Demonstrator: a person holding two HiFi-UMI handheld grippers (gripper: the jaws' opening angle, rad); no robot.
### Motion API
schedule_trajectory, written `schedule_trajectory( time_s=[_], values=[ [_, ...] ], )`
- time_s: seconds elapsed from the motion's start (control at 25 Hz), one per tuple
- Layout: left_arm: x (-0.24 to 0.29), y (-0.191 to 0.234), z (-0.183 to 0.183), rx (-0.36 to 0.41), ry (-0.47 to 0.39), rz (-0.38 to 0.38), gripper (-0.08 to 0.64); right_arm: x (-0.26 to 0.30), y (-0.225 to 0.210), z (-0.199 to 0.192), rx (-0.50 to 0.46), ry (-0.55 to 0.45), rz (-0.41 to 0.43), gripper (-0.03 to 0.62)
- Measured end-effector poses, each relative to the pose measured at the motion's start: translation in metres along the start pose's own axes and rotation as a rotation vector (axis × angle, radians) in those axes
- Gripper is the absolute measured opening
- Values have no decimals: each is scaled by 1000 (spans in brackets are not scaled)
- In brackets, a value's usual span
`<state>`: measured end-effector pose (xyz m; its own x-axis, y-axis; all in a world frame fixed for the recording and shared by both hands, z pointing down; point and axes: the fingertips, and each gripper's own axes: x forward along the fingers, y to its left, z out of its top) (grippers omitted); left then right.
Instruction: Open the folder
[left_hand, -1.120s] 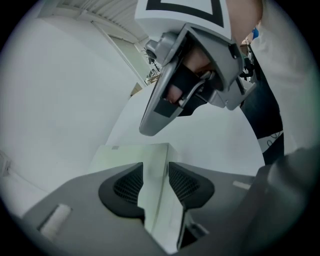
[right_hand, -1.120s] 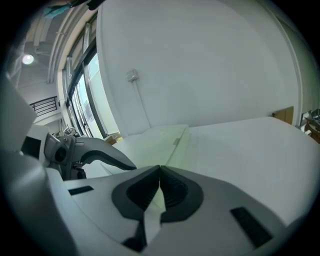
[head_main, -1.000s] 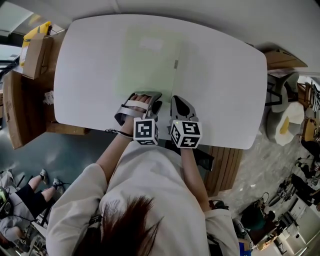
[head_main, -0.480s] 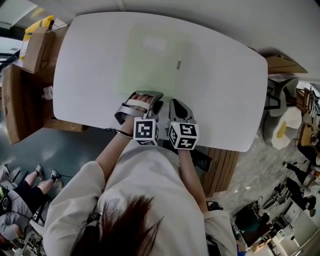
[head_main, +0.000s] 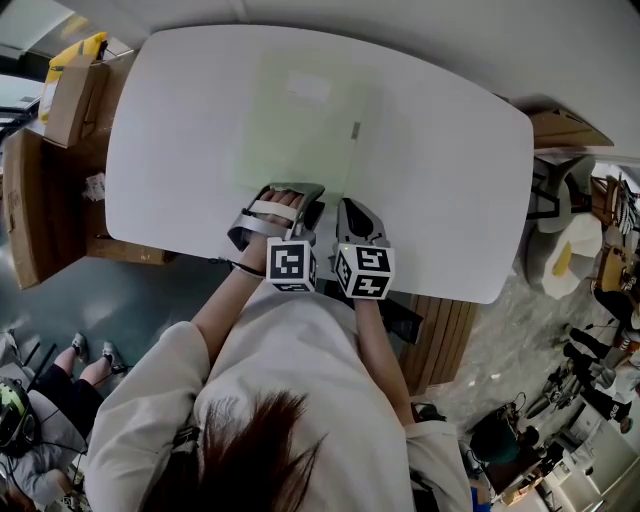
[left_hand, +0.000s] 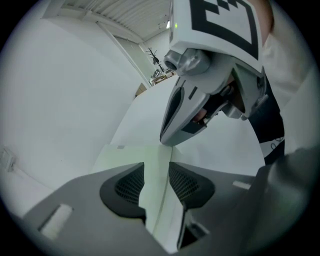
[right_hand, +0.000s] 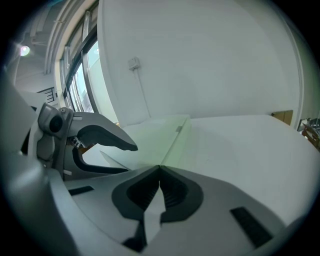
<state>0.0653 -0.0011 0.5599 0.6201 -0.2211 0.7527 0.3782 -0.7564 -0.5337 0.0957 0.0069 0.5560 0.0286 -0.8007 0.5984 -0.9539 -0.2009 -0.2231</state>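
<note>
Nearest you, at the white table's (head_main: 450, 150) front edge, you are holding your left gripper (left_hand: 156, 165) with its jaws spread; the pale green folder's (head_main: 300, 120) near edge is showing between them, unpressed. Your right gripper (right_hand: 159, 167) is resting beside it, jaws pressed together at the folder's near right corner. Beyond, the folder is lying flat and closed.

I'm holding the left gripper (head_main: 293, 190) and right gripper (head_main: 352, 206) side by side at the pale green folder's (head_main: 300, 125) near edge, mid-frame; it's lying flat on the white table (head_main: 450, 160).
</note>
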Motion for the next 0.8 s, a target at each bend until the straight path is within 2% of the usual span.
schedule_trajectory(
  time_s=[0.28, 0.44, 0.56, 0.72, 0.8],
  values=[
    [-3, -2, 1, 95, 54, 94, 153, 0, -2, 1, 12, -7, -5, 6],
    [-4, 5, 4, -1, 33, 124, 165, 0, -2, 1, 18, -11, -1, 6],
    [-4, 6, 2, -42, 29, 143, 169, 0, -2, 1, 19, -18, 5, 6],
    [-4, 8, 0, -144, 6, 173, 169, 0, -2, 0, 13, -24, 8, 6],
    [-7, 9, 1, -163, 0, 184, 169, -1, -3, 0, 14, -25, 9, 6]
  ],
)
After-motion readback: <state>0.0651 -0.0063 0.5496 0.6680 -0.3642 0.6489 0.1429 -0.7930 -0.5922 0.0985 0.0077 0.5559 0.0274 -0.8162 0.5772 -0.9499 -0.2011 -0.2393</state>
